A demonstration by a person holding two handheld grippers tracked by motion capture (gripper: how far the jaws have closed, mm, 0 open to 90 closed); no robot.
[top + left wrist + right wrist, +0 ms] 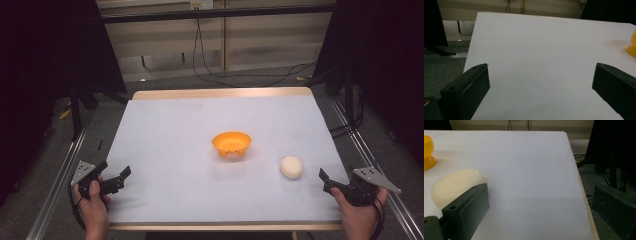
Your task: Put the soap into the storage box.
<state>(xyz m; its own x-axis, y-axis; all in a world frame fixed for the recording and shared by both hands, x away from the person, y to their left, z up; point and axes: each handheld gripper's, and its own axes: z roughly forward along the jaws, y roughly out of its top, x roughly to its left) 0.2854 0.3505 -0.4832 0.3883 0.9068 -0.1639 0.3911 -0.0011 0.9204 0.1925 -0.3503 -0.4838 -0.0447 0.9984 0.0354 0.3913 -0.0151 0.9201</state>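
- Right gripper [334, 181]: jaws spread wide, nothing between them; positioned just beside the cream ball [291, 166], not touching it
- Left gripper [114, 179]: jaws spread, holding nothing, at the near left of the table [165, 130]
- Cream ball rests on the table, near the orange bowl [231, 143], outside it
- Judged status: no grasp made; pick-up and placement remain

a smooth, cream-white egg-shaped ball [291, 166] lies on the white table surface toward the near right, unheld. in the right gripper view it shows as a pale rounded form [456, 186] lying on its side. a glossy orange plastic bowl on a small foot [231, 143] stands upright near the table's middle, up and left of the ball, apart from it.
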